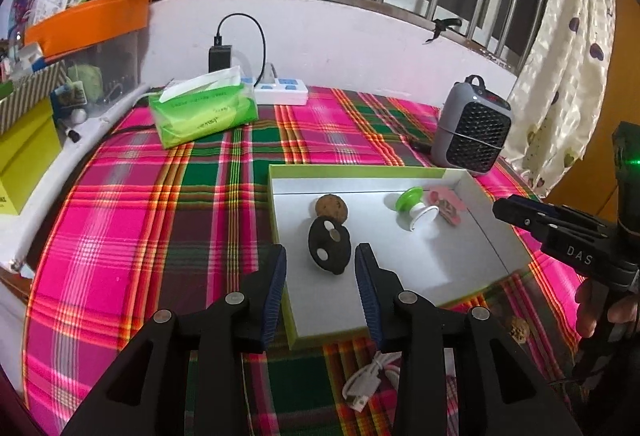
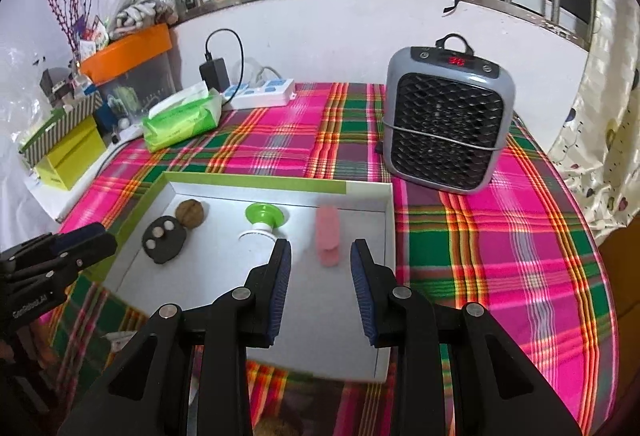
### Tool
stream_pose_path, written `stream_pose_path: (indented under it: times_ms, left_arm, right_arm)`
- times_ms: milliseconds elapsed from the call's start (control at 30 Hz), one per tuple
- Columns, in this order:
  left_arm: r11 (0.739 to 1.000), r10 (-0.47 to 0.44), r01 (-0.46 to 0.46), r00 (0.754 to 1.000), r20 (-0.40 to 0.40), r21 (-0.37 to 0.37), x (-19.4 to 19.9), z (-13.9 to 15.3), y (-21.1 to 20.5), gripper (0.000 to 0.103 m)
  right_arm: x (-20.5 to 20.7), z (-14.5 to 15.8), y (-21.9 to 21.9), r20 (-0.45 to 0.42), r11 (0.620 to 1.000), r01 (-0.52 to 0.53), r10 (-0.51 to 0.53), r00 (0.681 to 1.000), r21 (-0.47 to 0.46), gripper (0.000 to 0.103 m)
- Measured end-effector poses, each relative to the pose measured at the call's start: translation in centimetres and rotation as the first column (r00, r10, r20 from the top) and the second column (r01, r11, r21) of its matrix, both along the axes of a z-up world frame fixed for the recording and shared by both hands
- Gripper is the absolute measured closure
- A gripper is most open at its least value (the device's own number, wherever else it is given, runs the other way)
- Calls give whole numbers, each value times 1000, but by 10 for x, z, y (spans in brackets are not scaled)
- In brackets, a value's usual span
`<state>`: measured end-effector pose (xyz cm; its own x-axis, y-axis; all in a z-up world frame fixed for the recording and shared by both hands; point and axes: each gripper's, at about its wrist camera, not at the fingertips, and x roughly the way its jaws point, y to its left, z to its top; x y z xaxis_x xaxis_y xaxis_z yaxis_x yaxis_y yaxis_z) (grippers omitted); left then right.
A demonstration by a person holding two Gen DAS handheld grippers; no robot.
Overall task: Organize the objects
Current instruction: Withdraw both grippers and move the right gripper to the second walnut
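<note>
**A:** Four things lie in the box (image 1: 282, 220) already: a walnut (image 1: 331, 207), a black oval piece with round studs (image 1: 330, 245), a green and white spool (image 1: 414, 205) and a pink clip (image 1: 448, 206). The box sits on the plaid table (image 1: 160, 220).

**B:** So which step is this?

**A:** Between drops, I'd say. Neither tool carries anything. The left tool (image 1: 320, 276) hangs over the near part of the box with its jaws apart; the black piece lies just beyond the tips, untouched.

**B:** And the right one?

**A:** The right tool (image 2: 320, 268) hovers over the box floor, jaws also parted, with nothing between them. The pink clip (image 2: 329, 241) lies just ahead of its tips, blurred, and the spool (image 2: 260, 226) is beside its left finger.

**B:** What's left outside?

**A:** A white cable (image 1: 366, 382) and a second walnut (image 1: 519, 331) on the cloth, near the front edge of the box.

**B:** The next move, then?

**A:** Probably one tool comes back toward the near edge, lowers over the cable or the nut, and closes. The nut is round and may roll; the cable is limp and wants a pinch at its coiled middle.
</note>
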<state>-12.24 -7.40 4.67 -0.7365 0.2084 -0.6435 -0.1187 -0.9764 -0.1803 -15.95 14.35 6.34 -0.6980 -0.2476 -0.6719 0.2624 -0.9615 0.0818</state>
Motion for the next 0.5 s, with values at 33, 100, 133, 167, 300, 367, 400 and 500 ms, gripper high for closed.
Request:
stream_pose_path:
  times_ms: [33, 100, 133, 167, 300, 367, 400, 500]
  left_arm:
    - [1000, -3, 3, 1000, -1, 0, 3, 0, 0, 69]
    - [1000, -6, 6, 1000, -5, 6, 9, 0, -1, 69]
    - [1000, -9, 9, 1000, -4, 9, 12, 0, -1, 69]
    - [1000, -10, 10, 1000, -4, 11, 15, 0, -1, 69]
    - [1000, -16, 16, 1000, 5, 11, 26, -4, -3, 69]
    - [1000, -19, 19, 1000, 10, 9, 30, -6, -4, 69]
    - [1000, -21, 21, 1000, 10, 11, 32, -7, -5, 69]
    - [999, -28, 27, 999, 22, 18, 40, -12, -7, 69]
  right_arm:
    - [3, 1, 0, -3, 1000, 0, 0, 1000, 0, 71]
    - [11, 2, 1, -10, 1000, 2, -2, 1000, 9, 71]
    - [15, 3, 1, -14, 1000, 4, -4, 1000, 14, 71]
    - [19, 3, 2, -15, 1000, 5, -5, 1000, 14, 71]
    - [31, 2, 7, -16, 1000, 13, -13, 1000, 1, 71]
    - [39, 0, 9, -14, 1000, 14, -14, 1000, -6, 71]
    - [42, -1, 9, -10, 1000, 16, -16, 1000, -9, 71]
    - [54, -6, 11, 1, 1000, 19, -19, 1000, -9, 71]
